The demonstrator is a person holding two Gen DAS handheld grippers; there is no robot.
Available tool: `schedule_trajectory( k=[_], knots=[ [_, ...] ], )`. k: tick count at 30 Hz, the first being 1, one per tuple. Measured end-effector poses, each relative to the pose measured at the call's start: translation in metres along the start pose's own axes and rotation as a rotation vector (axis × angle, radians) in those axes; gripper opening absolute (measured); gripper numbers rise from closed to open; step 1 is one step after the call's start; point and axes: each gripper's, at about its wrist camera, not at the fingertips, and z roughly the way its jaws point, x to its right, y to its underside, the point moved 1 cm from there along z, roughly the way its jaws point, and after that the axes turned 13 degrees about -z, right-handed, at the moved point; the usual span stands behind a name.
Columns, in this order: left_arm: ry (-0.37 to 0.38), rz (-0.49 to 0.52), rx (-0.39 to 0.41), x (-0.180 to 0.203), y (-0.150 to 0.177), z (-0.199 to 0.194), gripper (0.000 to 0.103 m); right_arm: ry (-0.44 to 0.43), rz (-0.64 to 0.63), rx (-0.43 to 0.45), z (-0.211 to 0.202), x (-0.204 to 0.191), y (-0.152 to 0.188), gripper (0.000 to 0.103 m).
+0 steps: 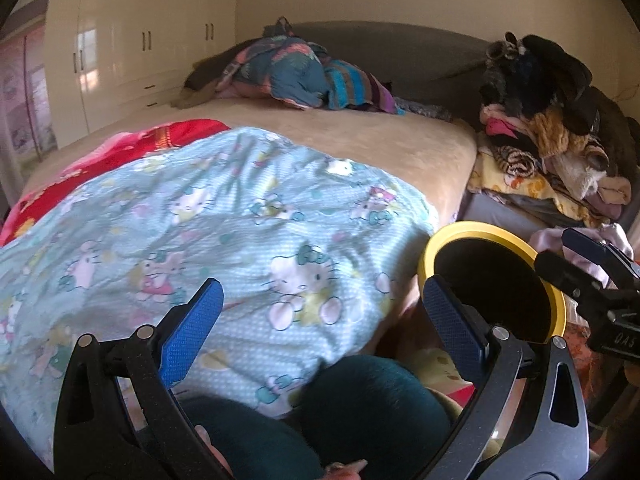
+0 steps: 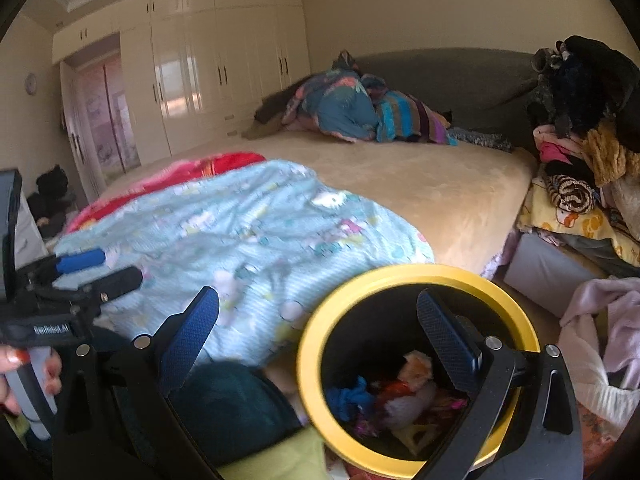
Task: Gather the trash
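Observation:
A black trash bin with a yellow rim (image 2: 316, 332) stands beside the bed; several crumpled coloured scraps (image 2: 396, 400) lie in its bottom. My right gripper (image 2: 320, 316) is open and empty just above the bin's mouth, one finger (image 2: 444, 328) over the opening. In the left wrist view the bin's rim (image 1: 480, 230) is at the lower right, its inside dark. My left gripper (image 1: 320, 312) is open and empty over the blue cartoon-cat blanket (image 1: 224, 220). The right gripper (image 1: 592, 276) shows at the right edge there; the left gripper (image 2: 100, 268) shows at the left of the right wrist view.
A wide bed with a beige cover (image 2: 420, 184) fills the middle, with bundled bedding (image 2: 352, 108) at its head and a red blanket (image 1: 132, 144). A heap of clothes (image 2: 584, 140) rises at the right. Cream wardrobes (image 2: 208, 72) line the far wall. Dark teal knees (image 1: 360, 408) are below.

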Motion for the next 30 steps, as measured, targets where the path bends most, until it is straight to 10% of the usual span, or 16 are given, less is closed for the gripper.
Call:
schedule_trajectory(
  k=[17, 30],
  knots=[
    [-0.063, -0.041, 0.198, -0.056, 0.015, -0.059, 0.092, 0.129, 0.007, 0.367, -0.032, -0.075, -0.016, 0.097],
    [-0.059, -0.065, 0.205, -0.063, 0.017, -0.059, 0.092, 0.137, -0.028, 0.315, -0.02, -0.094, 0.005, 0.097]
  ],
)
